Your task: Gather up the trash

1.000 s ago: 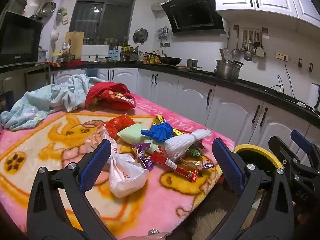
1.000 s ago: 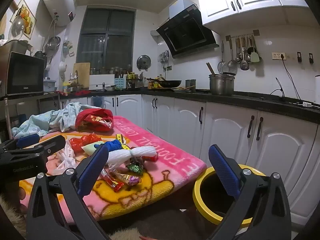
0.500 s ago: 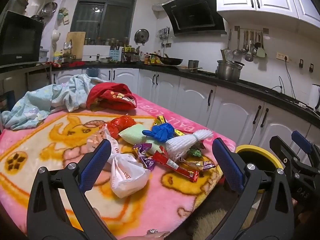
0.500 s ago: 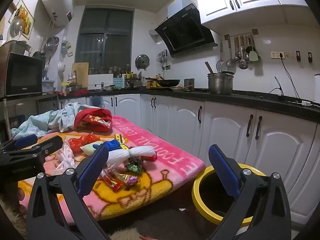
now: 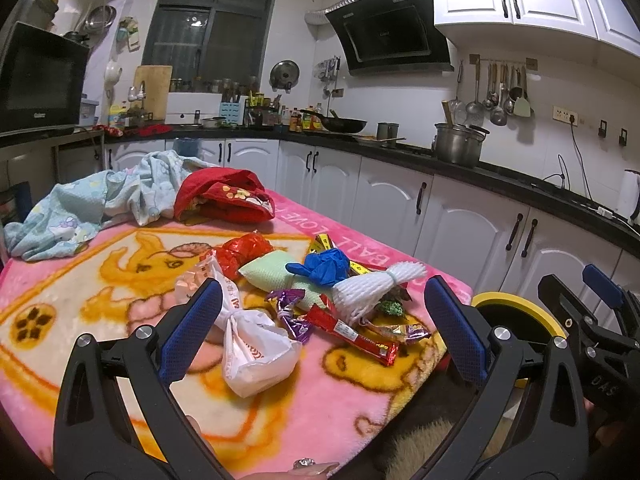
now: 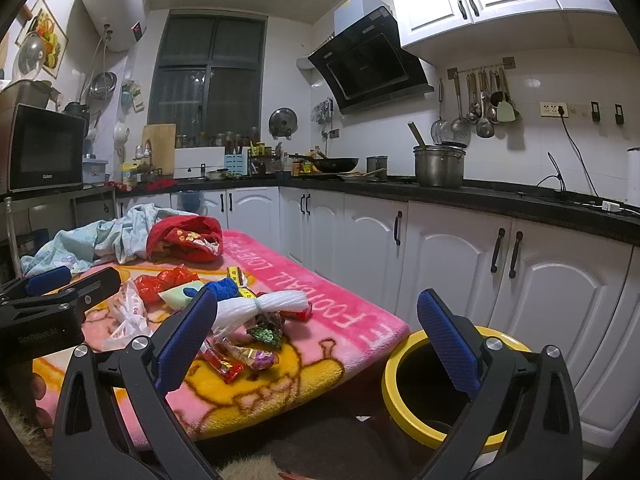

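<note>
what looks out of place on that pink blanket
A heap of trash (wrappers, a knotted white plastic bag, a blue glove) litters the pink blanket, while the yellow-rimmed bin stands beside it.

Before you lies a pink blanket [image 5: 100,264] printed with a yellow-and-orange cartoon figure and white lettering along its edge. On it you see a white plastic bag [image 5: 252,348] with red print, a crumpled red wrapper [image 5: 244,250], a pale green pouch [image 5: 268,270], a blue glove [image 5: 324,266], a white foam net [image 5: 372,290], a purple foil wrapper [image 5: 292,314] and a red snack stick [image 5: 352,334]. At the far end sit a light blue cloth [image 5: 100,204] with small cartoon motifs and a red cloth [image 5: 224,196] with a floral patch. Your left gripper [image 5: 320,328] and right gripper [image 6: 316,340] are black with blue textured pads. The bin [image 6: 394,360] has a yellow rim and black inside.
</note>
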`<state>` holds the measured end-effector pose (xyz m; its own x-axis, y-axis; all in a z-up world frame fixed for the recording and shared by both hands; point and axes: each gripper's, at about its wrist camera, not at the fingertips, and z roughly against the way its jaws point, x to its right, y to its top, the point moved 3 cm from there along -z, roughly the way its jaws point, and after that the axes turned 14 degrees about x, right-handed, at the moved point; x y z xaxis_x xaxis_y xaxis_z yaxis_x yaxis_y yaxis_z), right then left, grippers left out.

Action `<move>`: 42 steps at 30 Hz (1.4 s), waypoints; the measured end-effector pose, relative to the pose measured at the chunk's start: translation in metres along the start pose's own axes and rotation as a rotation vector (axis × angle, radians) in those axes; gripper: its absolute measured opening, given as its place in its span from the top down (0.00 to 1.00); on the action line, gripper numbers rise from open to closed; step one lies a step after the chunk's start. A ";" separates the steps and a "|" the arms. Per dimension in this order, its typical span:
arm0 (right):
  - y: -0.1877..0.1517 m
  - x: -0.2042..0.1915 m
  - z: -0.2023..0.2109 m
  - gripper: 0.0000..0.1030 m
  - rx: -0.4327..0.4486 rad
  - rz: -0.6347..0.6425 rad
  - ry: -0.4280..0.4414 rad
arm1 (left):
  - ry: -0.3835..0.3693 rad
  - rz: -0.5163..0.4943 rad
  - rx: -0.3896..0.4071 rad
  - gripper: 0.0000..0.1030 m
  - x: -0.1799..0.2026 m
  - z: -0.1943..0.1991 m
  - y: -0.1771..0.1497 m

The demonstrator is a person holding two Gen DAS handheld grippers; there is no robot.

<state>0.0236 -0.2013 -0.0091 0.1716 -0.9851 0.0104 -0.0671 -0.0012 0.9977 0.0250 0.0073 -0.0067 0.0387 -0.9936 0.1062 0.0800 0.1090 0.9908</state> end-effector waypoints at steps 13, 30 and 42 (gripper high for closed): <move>0.000 0.001 -0.003 0.06 -0.004 0.001 0.000 | 0.016 0.007 -0.004 0.09 -0.005 0.002 0.007; -0.002 -0.023 -0.044 0.06 -0.148 0.021 0.091 | 0.135 0.085 -0.041 0.09 -0.049 -0.016 -0.005; -0.003 -0.023 -0.118 0.06 -0.289 -0.023 0.057 | 0.291 0.148 -0.134 0.09 -0.095 -0.052 -0.003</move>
<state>0.1355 -0.1580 -0.0049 0.2250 -0.9742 -0.0165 0.2185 0.0339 0.9753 0.0728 0.1031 -0.0242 0.3405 -0.9187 0.2003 0.1813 0.2732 0.9447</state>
